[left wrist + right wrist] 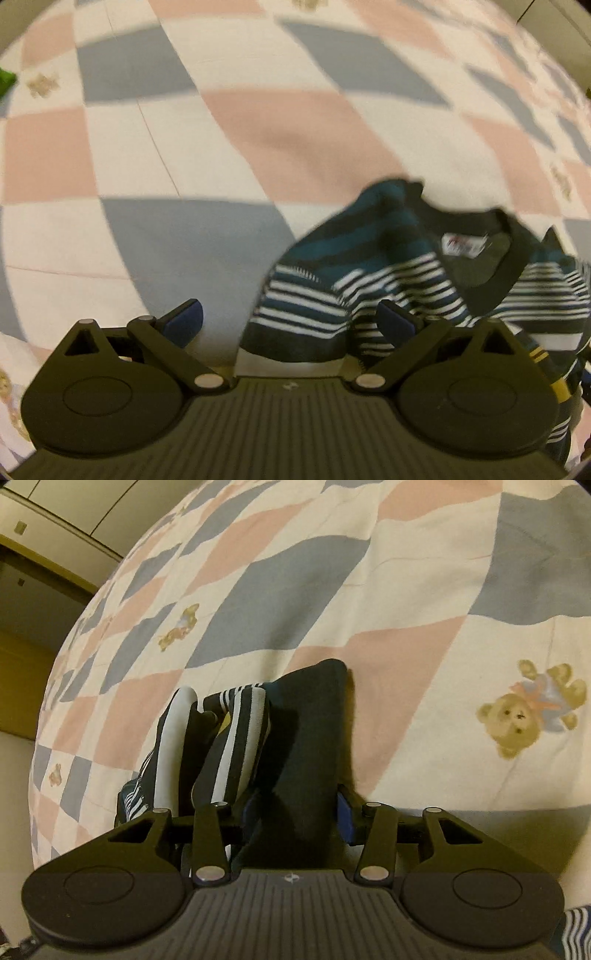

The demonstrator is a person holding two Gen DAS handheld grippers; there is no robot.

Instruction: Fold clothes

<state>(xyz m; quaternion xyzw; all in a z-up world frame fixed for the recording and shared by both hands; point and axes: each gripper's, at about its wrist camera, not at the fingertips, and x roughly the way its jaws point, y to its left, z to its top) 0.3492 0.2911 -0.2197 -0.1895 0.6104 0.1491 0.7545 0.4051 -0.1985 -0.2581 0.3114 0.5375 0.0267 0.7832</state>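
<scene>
L fingers (184,319) spread; R gripper (299,812) pinches 1 striped shirt (306,731).

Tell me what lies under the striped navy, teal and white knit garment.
The striped knit garment lies crumpled on a checked pink, grey and cream quilt, which shows all round it. Whatever lies directly beneath its folds is covered. The right gripper clamps its dark fabric; the left gripper is open.

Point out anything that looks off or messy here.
The striped shirt is bunched in a heap on the quilt, not flat. The right gripper is clamped on a dark fold; the left gripper is open.
</scene>
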